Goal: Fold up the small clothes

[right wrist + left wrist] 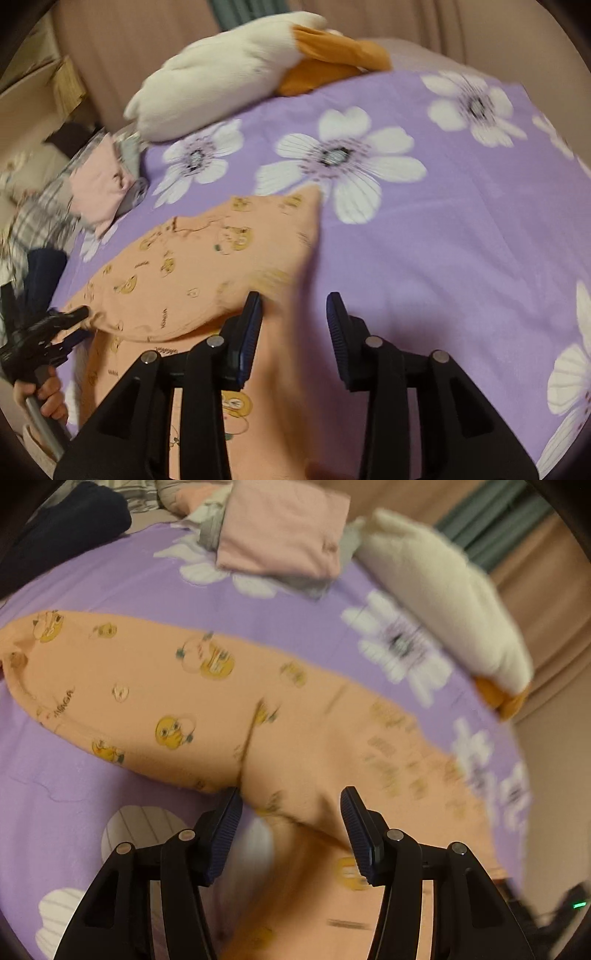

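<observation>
A small orange garment with yellow cartoon prints [177, 701] lies on the purple flowered bedsheet [110, 587], folded over on itself. My left gripper [291, 805] is open, its jaws wide apart around the near fold of the garment. In the right wrist view the garment [192, 273] lies left of centre, and my right gripper [293, 308] is open over its right edge, with cloth between the fingers. The left gripper [70, 325] shows at the far left, at the garment's other end.
A folded pink garment [280, 528] on grey cloth sits at the far side of the bed. A white plush toy with orange feet [450, 605] lies at the back right. A dark garment [62, 528] lies at the far left. The bed edge is near the plush.
</observation>
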`<state>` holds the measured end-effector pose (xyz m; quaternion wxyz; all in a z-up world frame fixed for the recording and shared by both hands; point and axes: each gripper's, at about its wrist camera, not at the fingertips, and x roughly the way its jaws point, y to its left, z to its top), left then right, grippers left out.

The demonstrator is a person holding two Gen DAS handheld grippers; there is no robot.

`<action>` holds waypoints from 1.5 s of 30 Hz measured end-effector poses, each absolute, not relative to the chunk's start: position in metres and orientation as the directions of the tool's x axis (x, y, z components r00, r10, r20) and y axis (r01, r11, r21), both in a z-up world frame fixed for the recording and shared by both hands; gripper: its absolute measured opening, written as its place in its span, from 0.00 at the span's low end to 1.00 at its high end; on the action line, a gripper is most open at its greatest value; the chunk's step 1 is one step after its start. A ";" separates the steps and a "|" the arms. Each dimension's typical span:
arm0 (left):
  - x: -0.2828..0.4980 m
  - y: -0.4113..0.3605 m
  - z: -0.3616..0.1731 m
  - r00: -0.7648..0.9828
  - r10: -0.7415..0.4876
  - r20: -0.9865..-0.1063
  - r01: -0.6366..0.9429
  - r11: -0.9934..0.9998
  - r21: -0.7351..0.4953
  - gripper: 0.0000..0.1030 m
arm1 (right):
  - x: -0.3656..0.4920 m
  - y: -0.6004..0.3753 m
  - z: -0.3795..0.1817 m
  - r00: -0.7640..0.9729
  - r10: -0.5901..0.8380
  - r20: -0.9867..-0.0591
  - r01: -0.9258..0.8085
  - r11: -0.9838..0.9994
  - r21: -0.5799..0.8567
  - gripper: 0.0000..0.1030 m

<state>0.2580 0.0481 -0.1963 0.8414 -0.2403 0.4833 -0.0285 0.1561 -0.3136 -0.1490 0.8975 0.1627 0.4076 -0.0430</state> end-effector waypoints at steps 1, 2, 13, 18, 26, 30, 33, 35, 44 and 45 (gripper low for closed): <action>0.261 0.049 -0.203 0.522 -0.284 -0.804 -0.193 0.879 -0.435 0.52 | 0.155 -0.312 -0.149 0.659 0.033 -0.752 0.219 0.947 0.234 0.34; 0.259 0.052 -0.204 0.549 -0.293 -0.782 -0.183 0.871 -0.456 0.52 | 0.155 -0.314 -0.150 0.646 0.000 -0.763 0.242 0.949 0.205 0.34; 0.236 0.145 -0.184 0.617 -0.372 -0.694 -0.364 0.647 -0.670 0.64 | 0.149 -0.353 -0.153 0.638 -0.005 -0.770 0.359 0.887 0.291 0.41; 0.215 0.220 -0.215 0.670 -0.454 -0.587 -0.471 0.351 -0.809 0.68 | 0.165 -0.315 -0.171 0.643 0.166 -0.748 0.192 0.910 0.366 0.63; 0.204 0.281 -0.210 0.720 -0.320 -0.616 -0.507 0.363 -0.782 0.68 | 0.161 -0.320 -0.190 0.592 0.081 -0.802 0.242 0.931 0.273 0.49; 0.213 0.295 -0.224 0.749 -0.363 -0.555 -0.499 0.244 -0.832 0.60 | 0.159 -0.322 -0.198 0.614 0.075 -0.786 0.250 0.926 0.284 0.49; 0.225 0.301 -0.227 0.749 -0.355 -0.560 -0.494 0.265 -0.828 0.54 | 0.161 -0.310 -0.198 0.612 0.021 -0.790 0.227 0.953 0.202 0.50; 0.231 0.301 -0.227 0.758 -0.349 -0.551 -0.483 0.267 -0.834 0.44 | 0.161 -0.303 -0.199 0.615 -0.021 -0.789 0.217 0.966 0.144 0.52; 0.245 0.285 -0.209 0.684 -0.171 -0.710 -0.519 0.570 -0.637 0.07 | 0.163 -0.296 -0.201 0.611 -0.076 -0.788 0.197 0.979 0.058 0.60; 0.245 0.275 -0.195 0.672 -0.070 -0.737 -0.526 0.655 -0.543 0.07 | 0.162 -0.297 -0.201 0.615 -0.065 -0.786 0.198 0.977 0.074 0.60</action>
